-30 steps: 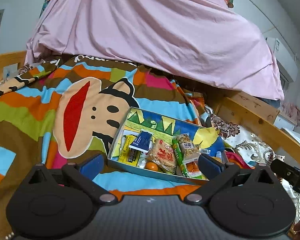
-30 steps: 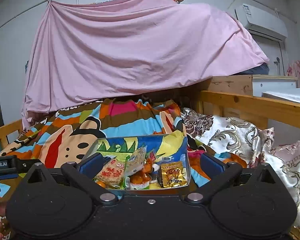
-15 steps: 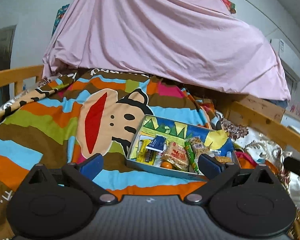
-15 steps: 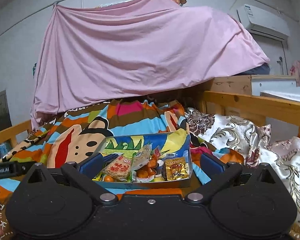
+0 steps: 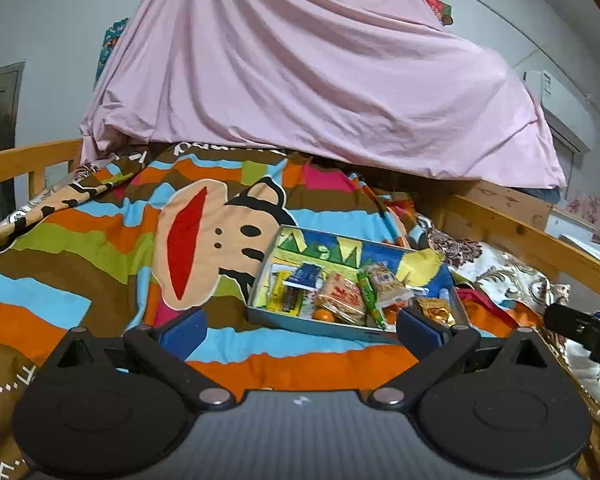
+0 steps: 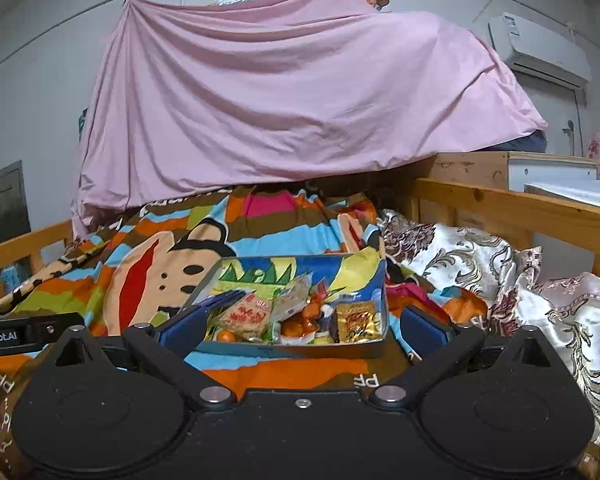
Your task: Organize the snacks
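A shallow colourful box (image 5: 308,322) lies on the bed and holds several snack packets: a rice-cracker pack (image 5: 340,298), a green stick pack (image 5: 370,300), a blue sachet (image 5: 304,274), a gold packet (image 5: 436,308) and small oranges (image 5: 323,315). It also shows in the right wrist view (image 6: 300,350). My left gripper (image 5: 300,326) is open and empty, in front of the box. My right gripper (image 6: 300,326) is open and empty, also short of the box.
A striped cartoon-monkey blanket (image 5: 204,240) covers the bed. A pink sheet (image 5: 320,80) hangs behind it. Wooden bed rails (image 6: 520,208) run along the right, with a floral satin quilt (image 6: 480,256) beside the box. An air conditioner (image 6: 540,48) hangs on the wall.
Both grippers have drawn back and tilted up, so the box looks smaller and farther off. Both stay open and empty.
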Action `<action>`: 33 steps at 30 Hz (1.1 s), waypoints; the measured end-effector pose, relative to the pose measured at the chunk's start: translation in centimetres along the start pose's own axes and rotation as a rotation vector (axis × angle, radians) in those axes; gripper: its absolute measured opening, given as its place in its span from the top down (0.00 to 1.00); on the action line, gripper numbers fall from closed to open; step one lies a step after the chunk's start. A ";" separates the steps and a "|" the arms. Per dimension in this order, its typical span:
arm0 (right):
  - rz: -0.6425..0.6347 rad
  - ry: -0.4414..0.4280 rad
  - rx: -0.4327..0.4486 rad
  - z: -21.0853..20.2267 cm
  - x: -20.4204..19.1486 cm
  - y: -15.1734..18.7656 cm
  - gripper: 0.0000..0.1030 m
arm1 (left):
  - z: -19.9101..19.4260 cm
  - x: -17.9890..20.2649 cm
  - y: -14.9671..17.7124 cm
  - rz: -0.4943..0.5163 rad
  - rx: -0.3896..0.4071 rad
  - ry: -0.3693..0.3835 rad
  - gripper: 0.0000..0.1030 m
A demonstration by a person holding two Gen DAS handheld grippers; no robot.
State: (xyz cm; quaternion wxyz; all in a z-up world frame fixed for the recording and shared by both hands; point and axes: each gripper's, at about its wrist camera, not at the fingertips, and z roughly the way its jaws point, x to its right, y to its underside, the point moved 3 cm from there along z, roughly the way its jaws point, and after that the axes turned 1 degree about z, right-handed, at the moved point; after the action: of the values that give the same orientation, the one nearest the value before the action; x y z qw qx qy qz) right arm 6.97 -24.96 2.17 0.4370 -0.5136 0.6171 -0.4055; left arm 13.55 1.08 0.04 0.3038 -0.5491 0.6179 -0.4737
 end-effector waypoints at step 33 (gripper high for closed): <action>-0.025 0.018 -0.146 1.2 -1.0 2.1 0.00 | -0.4 -0.1 1.4 0.066 -0.059 -0.090 0.00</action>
State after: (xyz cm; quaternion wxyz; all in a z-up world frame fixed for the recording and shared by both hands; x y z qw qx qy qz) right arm 7.64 -23.77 -0.10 0.3878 -0.5483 0.6423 -0.3693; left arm 12.66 1.24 -1.08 0.3302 -0.5580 0.6350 -0.4200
